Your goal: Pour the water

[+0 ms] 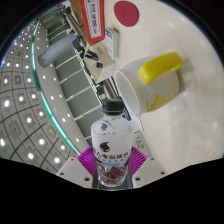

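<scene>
- Tongs (pixel 113 168) pinching clear water bottle (pixel 111 140), uncapped neck tipped toward white pitcher (pixel 146 88) with yellow handle (pixel 160 68).
- Best done slowly, bottle mouth kept over pitcher rim, avoiding spill onto desk (pixel 40 120).

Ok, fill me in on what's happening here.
A hand-held claw is gripping a clear plastic water bottle, with both fingers pressed against its sides. The bottle is tilted forward so its neck points at the open mouth of a white jug with a yellow handle just beyond it. The jug leans too, its opening facing the bottle. Whether water is flowing cannot be made out. A box with a red circle stands further back.
</scene>
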### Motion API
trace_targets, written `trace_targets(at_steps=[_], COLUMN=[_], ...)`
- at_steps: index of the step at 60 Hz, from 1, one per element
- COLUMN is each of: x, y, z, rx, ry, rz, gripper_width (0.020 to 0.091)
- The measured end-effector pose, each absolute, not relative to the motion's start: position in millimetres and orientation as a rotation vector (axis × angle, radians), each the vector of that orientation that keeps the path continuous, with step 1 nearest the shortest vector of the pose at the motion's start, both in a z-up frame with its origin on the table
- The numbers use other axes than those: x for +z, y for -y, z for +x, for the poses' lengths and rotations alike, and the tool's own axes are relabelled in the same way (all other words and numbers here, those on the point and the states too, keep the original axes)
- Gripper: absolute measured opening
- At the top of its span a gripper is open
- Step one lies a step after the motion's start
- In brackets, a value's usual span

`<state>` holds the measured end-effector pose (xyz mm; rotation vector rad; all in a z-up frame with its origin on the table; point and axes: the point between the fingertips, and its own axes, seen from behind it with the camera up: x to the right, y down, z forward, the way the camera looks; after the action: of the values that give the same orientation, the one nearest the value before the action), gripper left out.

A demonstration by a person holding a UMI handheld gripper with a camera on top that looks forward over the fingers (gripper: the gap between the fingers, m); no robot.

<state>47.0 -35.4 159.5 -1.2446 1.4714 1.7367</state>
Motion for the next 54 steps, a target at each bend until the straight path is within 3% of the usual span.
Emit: trace_targets(at_steps=[11,23,33,41,54], x=[185,252,254,198,110], y=[46,50,47,38,39], z=[43,118,214,276,321], rx=[1.462,0.891,0.403,0.102,-0.017], ry=[-1.077,-0.496,-0.217,-0.065,-0.052], rz=[-1.545,-1.682,-1.709,-1.771,-1.888], gripper_width=[0.0396,0.0397,0.0396,0.0395,0.0397])
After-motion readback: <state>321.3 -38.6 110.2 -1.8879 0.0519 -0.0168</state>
